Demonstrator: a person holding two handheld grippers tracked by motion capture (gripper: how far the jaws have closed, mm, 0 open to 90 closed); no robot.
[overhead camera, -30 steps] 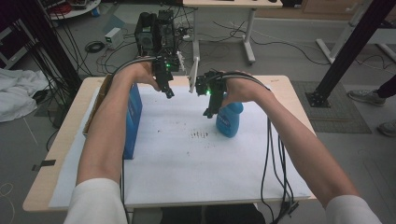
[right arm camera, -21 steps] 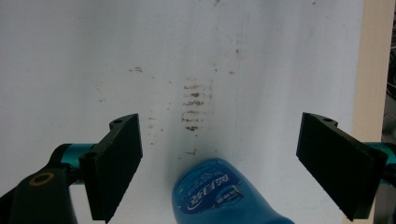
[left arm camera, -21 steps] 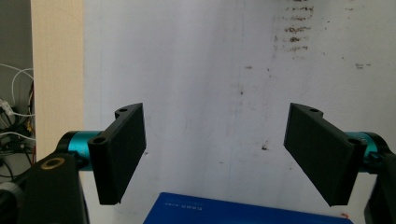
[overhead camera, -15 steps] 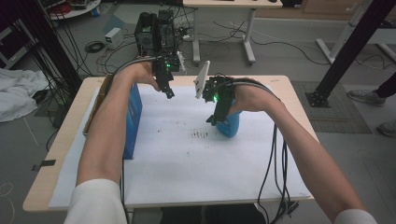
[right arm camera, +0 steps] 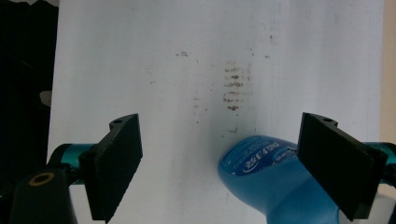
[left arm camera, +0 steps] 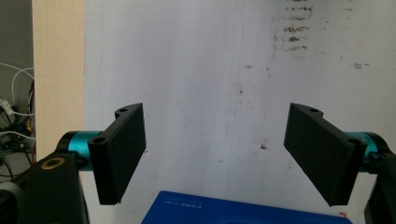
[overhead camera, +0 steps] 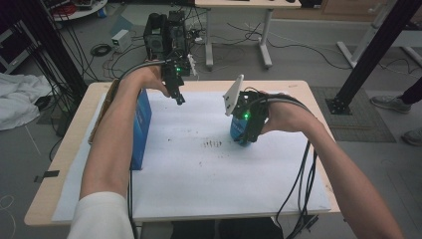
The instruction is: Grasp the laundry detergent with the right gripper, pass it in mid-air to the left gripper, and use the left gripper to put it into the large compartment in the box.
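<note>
Bottle [right arm camera: 268,179] first: the blue one lies on the white paper sheet [overhead camera: 199,169] toward the right side of the table [overhead camera: 64,164], and my right gripper [overhead camera: 247,130] is on top of it in the high view. Through the right gripper view I see both jaws spread wide with nothing pinched between them; the bottle sits low between them, crowded against the right-hand jaw rather than centred, and I cannot tell whether that pad touches the plastic. So I judge the step in hand to be the approach for a pickup, with the grasp itself not yet made. My left gripper [overhead camera: 179,97] waits over the far edge of the sheet, jaws also standing wide and empty (the left gripper view shows only stained paper between them), with the top of the blue box [left arm camera: 243,212] just below its jaws; in the high view that box stands upright along the left edge of the sheet beside my left forearm. A patch of dark smudges [overhead camera: 213,144] marks the paper between the two blue things. Next, I think, the right hand needs to shift sideways so the bottle's body falls midway between the pads, sink a little, and then close evenly; closing from this offset could simply nudge the smooth, rounded plastic aside.
</note>
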